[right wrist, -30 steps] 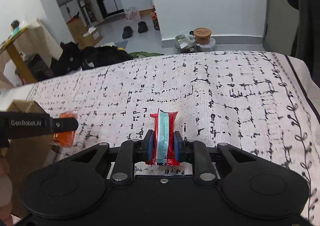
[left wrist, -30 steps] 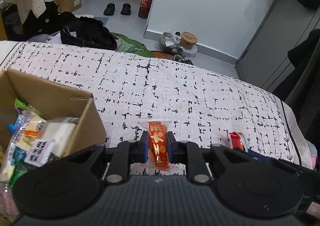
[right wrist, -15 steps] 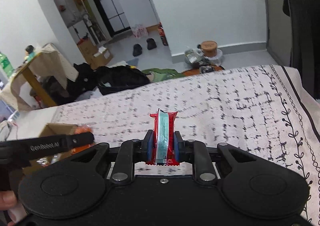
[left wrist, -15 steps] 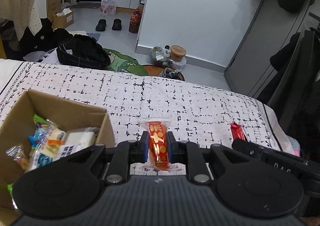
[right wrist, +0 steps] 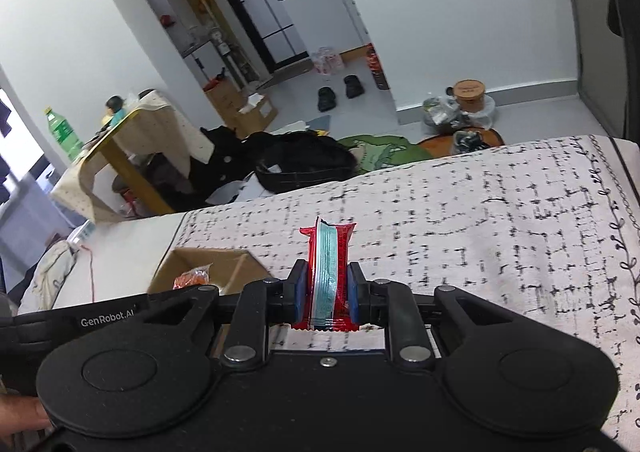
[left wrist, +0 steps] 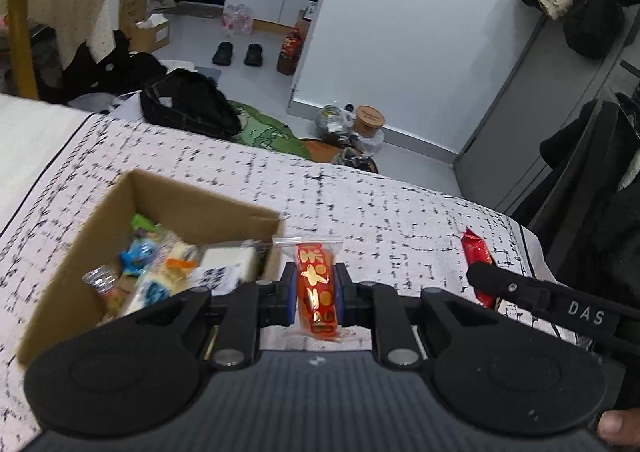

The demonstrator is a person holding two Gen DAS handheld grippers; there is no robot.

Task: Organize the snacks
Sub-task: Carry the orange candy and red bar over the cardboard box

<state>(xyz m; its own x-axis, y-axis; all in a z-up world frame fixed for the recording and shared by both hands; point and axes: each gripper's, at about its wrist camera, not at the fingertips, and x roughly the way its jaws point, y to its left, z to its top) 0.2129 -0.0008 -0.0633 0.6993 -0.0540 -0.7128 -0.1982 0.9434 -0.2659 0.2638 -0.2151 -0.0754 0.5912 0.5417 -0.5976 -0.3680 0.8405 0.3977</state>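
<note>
Cardboard is the material to watch: the open box (left wrist: 168,203) sits on the patterned cloth (left wrist: 400,219) that covers what looks like a bed, already loaded with mixed snack packets (left wrist: 160,272), and its near right wall stands just left of the left tool (left wrist: 317,294). That tool is pinching an orange-red snack in a clear wrapper (left wrist: 316,284) by its middle, both ends sticking out free, close beside the box's corner but not yet over the opening. The right tool (right wrist: 328,292) is clamped on a red bar with a pale blue seam (right wrist: 330,272), held upright above the cloth and well to the right of the box (right wrist: 208,264).

Risks, as I judge them: a slippery wrapper could slide out of either grip if the hand jolts; letting go too early would drop the snack on the cloth outside the box; a low approach could catch the thin box wall and shove or tip the light box on the soft surface. The two tools are close together, the right one's arm crossing the lower right of the left view, so bringing both to the box at once invites a knock. The box is fairly full, so a packet dropped on the heap may slide off

Room for moving: the cloth beyond and to the right is bare and wide. Its far edge falls off to a cluttered floor, and its bordered right edge runs close to dark hanging clothes (left wrist: 592,211)
</note>
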